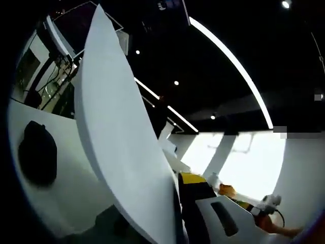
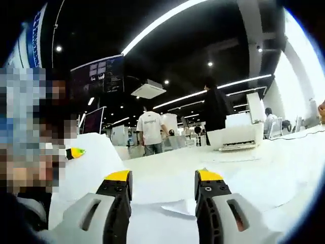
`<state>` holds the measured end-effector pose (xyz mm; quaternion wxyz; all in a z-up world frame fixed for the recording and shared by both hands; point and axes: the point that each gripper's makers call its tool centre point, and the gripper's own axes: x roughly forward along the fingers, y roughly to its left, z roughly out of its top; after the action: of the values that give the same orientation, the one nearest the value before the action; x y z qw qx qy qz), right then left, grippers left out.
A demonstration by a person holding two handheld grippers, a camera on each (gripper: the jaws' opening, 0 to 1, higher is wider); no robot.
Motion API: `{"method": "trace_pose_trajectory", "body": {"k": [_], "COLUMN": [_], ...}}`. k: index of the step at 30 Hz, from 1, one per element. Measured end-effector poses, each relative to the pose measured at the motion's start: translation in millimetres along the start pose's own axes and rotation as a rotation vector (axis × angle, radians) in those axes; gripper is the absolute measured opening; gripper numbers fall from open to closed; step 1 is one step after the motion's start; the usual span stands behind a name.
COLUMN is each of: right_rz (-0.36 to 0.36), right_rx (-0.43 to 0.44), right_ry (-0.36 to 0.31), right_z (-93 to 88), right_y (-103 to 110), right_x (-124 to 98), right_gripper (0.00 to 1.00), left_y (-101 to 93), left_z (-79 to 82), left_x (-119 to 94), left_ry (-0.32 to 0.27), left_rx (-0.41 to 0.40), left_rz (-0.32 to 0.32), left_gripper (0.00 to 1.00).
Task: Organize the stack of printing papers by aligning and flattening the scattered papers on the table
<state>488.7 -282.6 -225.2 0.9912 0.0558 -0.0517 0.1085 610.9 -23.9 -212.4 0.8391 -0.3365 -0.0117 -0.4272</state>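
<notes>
Item: paper stack, part-handled; I judge the tidying well short of finished. In the left gripper view a thick sheaf of white paper (image 1: 119,147) stands raised on edge, rising from between my left gripper's (image 1: 175,223) jaws and leaning up and away to the left; its visible edge looks fairly even, which suggests squaring-up is under way, not done. The left jaws appear closed on the sheaf: the right-hand jaw, yellow-tipped, sits tight against the paper's face, while the opposite jaw is hidden behind the sheets, so I cannot confirm contact on that side. In the right gripper view my right gripper (image 2: 162,190) has its jaws parted wide and holds nothing. Between and just beyond them a loose sheet (image 2: 177,207) lies askew with a corner jutting toward me, and more white sheets (image 2: 284,188) spread flat over the tabletop (image 2: 167,168) to the right of the right-hand jaw. To the left of the left-hand jaw another white sheet (image 2: 86,162) rises, a yellow tip showing beside it. Remaining, by my estimate: gather loose sheets, align, lay flat.
</notes>
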Motion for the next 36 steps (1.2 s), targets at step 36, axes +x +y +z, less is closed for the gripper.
{"method": "trace_pose_trajectory", "body": {"k": [36], "right_rz": [0.066], "right_rx": [-0.065], "right_ry": [0.141], "right_z": [-29.3], "right_y": [8], "right_x": [7], "right_gripper": [0.44], "left_y": [-3.2], "left_z": [2.0], "left_x": [-1], "left_ry": [-0.016], "left_rx": [-0.014], "left_rz": [-0.020], "left_gripper": [0.11]}}
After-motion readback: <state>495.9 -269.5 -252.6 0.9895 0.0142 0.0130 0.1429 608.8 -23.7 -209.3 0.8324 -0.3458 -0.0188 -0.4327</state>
